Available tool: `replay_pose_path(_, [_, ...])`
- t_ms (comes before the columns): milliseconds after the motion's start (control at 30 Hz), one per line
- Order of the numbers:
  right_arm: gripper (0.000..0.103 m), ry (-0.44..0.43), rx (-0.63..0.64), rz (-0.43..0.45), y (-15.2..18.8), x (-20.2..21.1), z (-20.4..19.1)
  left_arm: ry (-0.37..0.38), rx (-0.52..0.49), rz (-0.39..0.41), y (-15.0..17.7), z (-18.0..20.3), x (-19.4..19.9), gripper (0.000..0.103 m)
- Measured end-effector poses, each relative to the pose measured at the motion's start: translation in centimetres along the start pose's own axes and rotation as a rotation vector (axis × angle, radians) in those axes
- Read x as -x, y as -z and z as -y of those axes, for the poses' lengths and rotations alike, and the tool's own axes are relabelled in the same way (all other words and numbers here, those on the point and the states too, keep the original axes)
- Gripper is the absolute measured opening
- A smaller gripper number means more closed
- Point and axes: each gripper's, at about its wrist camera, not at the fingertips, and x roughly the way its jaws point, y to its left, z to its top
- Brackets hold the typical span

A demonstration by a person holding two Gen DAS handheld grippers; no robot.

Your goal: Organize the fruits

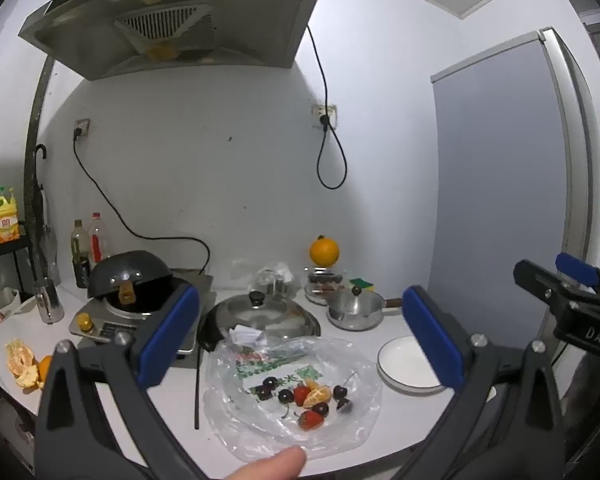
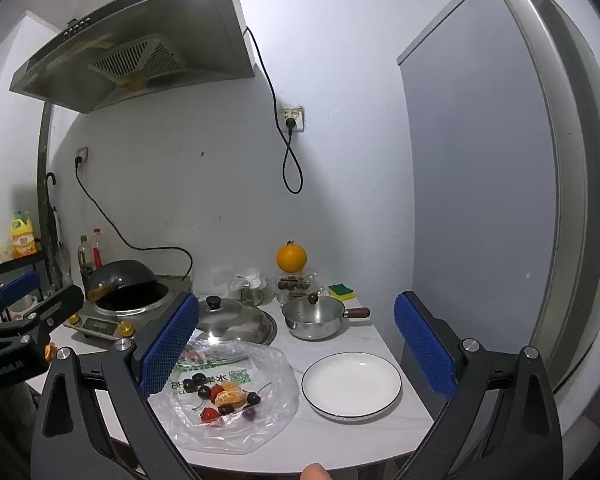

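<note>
A clear plastic bag (image 1: 292, 400) (image 2: 228, 396) lies flat on the white counter with fruit on it: dark cherries (image 1: 286, 395) (image 2: 204, 392), strawberries (image 1: 310, 420) (image 2: 209, 414) and a peeled mandarin piece (image 1: 316, 397) (image 2: 230, 398). An empty white plate (image 1: 408, 366) (image 2: 351, 385) sits just right of the bag. My left gripper (image 1: 300, 340) hovers open above the bag, nothing between its blue pads. My right gripper (image 2: 296, 344) is open too, held level over the bag and plate. The right gripper's jaws also show at the right edge of the left wrist view (image 1: 572, 292).
Behind the fruit stand a lidded pan (image 1: 260, 312), a small steel saucepan (image 2: 314, 316), a whole orange (image 2: 291, 258) on a glass jar, a black wok on a cooker (image 1: 130, 284), bottles and a steel cup. Orange peel (image 1: 24, 364) lies at left. A fridge (image 2: 480, 200) bounds the right.
</note>
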Motion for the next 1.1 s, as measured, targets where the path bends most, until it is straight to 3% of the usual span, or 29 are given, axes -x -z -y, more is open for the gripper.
replay_pose_path(1100, [0.1,-0.001,0.007,-0.017,0.2,-0.5,-0.5,0.006,0.017,-0.006,0.1,-0.9,0.4,0.102])
